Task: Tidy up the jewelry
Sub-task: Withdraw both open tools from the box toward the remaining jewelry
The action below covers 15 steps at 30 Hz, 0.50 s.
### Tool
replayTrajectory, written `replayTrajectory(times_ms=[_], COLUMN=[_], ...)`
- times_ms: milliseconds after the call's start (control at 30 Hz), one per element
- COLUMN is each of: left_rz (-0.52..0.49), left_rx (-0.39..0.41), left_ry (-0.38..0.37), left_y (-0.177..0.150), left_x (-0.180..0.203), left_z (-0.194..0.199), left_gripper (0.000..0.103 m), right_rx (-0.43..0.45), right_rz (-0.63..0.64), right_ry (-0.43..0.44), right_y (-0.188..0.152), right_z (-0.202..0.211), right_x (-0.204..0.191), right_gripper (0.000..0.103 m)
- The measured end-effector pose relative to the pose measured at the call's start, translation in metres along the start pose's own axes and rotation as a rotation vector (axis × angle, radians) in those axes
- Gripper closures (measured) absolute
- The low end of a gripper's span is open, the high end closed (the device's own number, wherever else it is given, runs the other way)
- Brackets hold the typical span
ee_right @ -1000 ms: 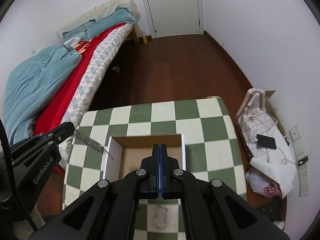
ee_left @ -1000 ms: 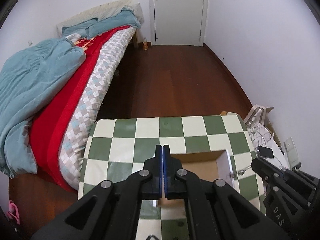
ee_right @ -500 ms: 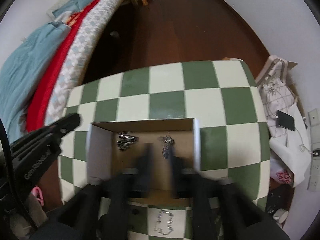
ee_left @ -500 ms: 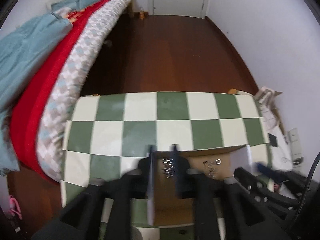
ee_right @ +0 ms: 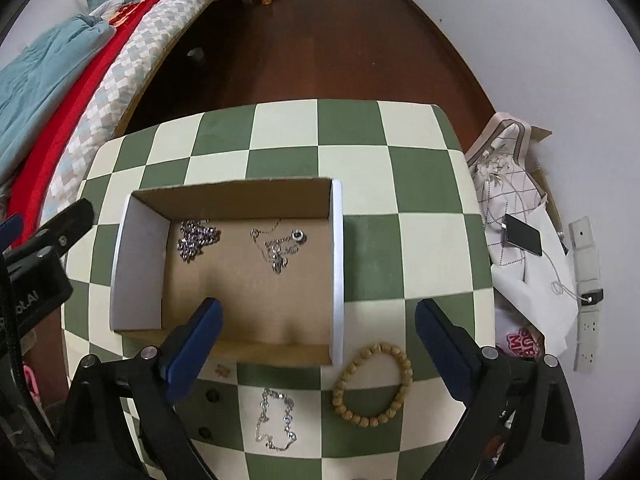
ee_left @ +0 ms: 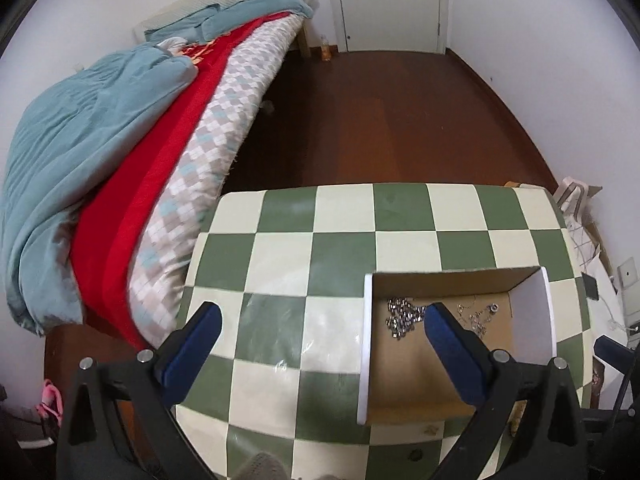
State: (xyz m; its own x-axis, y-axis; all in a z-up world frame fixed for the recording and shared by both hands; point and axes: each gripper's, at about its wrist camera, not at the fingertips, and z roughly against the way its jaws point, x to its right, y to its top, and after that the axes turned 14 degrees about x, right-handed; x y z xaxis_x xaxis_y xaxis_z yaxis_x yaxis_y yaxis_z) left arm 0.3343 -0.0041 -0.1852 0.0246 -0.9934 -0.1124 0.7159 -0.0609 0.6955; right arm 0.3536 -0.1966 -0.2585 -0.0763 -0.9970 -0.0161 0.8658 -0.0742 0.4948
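An open cardboard box (ee_right: 338, 264) with white side walls sits on the green-and-cream checkered table (ee_right: 352, 140). Inside lie a silver chain pile (ee_right: 197, 238) and a thin necklace with a ring pendant (ee_right: 280, 246). In front of the box lie a wooden bead bracelet (ee_right: 374, 386), a silver chain bracelet (ee_right: 276, 420) and a small gold piece (ee_right: 221, 370). My right gripper (ee_right: 316, 344) is open and empty over the box's near edge. My left gripper (ee_left: 320, 344) is open and empty, left of the box (ee_left: 366, 344); the chain pile (ee_left: 402, 316) shows there too.
A bed with red and blue bedding (ee_left: 120, 152) stands left of the table. Wooden floor (ee_left: 380, 112) and a white door lie beyond. Bags, a phone (ee_right: 522, 234) and a power strip (ee_right: 586, 292) lie on the floor to the right.
Both grippers went from shut to wide open. Each released a chain that now lies in the box. Both have drawn back and the views now look down at the table.
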Motion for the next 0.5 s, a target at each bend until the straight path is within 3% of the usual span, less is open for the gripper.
replayTrajectory(times_ms=[500], left_rz=[0.022], left_rx=[0.179], left_ry=[0.018], left_y=[-0.030], left_x=[-0.030], left_z=[0.110], left_gripper=[0.000], right_rx=[0.227], right_rz=[0.023], right_ry=[-0.043], right_y=[-0.032], right_z=[0.112], right_x=[-0.011], right_gripper=[0.004])
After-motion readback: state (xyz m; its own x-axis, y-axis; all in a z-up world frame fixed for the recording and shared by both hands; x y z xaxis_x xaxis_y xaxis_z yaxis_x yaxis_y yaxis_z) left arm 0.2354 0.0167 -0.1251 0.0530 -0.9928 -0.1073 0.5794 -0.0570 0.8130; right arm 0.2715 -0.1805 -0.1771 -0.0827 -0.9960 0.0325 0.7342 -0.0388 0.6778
